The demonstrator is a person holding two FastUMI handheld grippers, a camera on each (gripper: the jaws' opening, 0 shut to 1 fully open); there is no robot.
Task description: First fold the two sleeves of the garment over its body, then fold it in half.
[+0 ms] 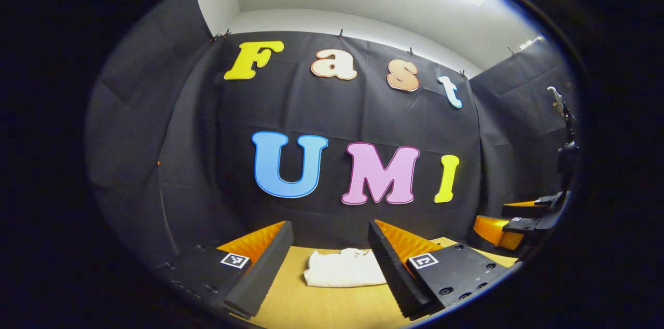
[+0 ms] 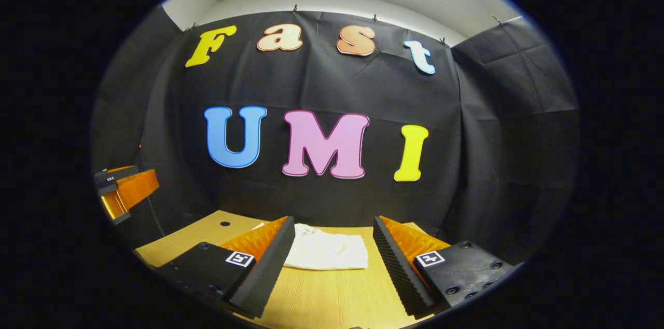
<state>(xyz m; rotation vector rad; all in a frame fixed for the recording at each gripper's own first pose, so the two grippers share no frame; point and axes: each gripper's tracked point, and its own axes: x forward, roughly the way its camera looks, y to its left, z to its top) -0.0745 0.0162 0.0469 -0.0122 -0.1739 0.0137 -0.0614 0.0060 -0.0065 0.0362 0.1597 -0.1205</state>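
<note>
Lying folded into a compact white bundle, the garment rests on the wooden desk near the black cloth wall. The left claw hangs above the desk with fingers spread wide, gripping nothing. The right claw is likewise spread and empty; its far-off fingers in the left gripper view seem apart too.

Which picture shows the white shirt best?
The right gripper view: the folded white shirt lies there on the wooden table with its near edge plain between the open fingers. In the left gripper view the shirt looks bunched, and a finger covers its right end.
</note>
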